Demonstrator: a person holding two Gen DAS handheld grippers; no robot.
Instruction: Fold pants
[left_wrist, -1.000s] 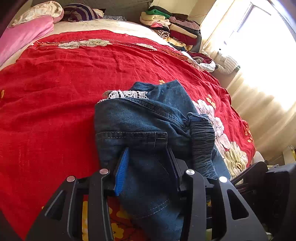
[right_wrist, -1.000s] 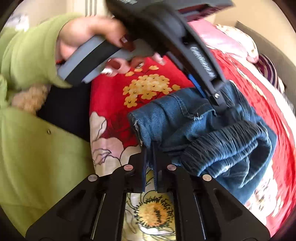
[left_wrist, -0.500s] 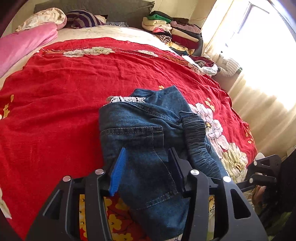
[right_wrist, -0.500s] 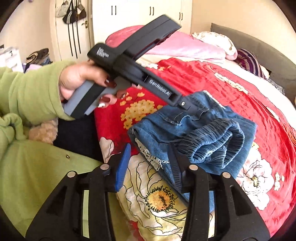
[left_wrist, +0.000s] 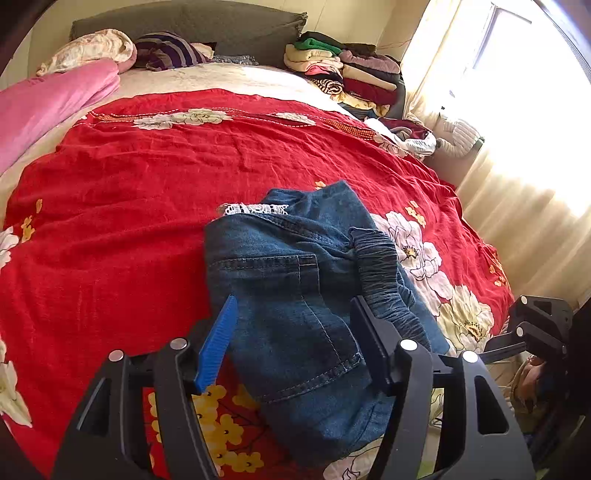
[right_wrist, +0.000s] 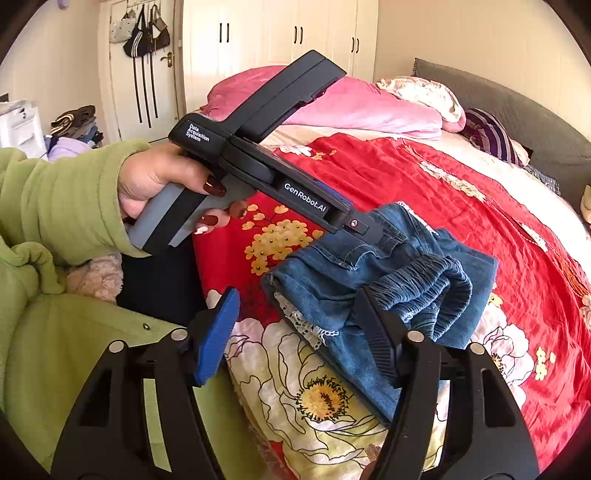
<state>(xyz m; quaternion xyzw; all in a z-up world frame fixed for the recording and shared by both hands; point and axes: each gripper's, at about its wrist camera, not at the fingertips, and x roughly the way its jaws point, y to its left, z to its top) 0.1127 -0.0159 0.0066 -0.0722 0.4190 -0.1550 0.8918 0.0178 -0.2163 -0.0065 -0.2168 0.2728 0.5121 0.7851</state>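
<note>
Blue jeans (left_wrist: 295, 288) lie folded into a compact bundle on the red flowered bedspread (left_wrist: 129, 192), near its front edge, with a lace trim and the gathered waistband showing. My left gripper (left_wrist: 295, 332) hovers just above their near end. Its jaws are opening and the pads do not press on the denim. In the right wrist view the jeans (right_wrist: 391, 273) sit ahead and to the right. My right gripper (right_wrist: 295, 299) is above the bed's edge, its jaws opening with nothing gripped. A hand in a green sleeve (right_wrist: 74, 199) holds the left gripper (right_wrist: 369, 227) over the jeans.
A pink blanket (left_wrist: 48, 99) and pillows (left_wrist: 166, 51) lie at the head of the bed. Folded clothes (left_wrist: 343, 70) are stacked at the far right corner, by the bright curtained window (left_wrist: 517, 147). White wardrobes (right_wrist: 288, 37) and a door hung with bags (right_wrist: 144, 33) stand behind.
The right gripper, shut at the jeans' near edge a second ago, has opened, risen and drawn back. The left gripper's jaws have widened. The jeans stay folded on the bed.
</note>
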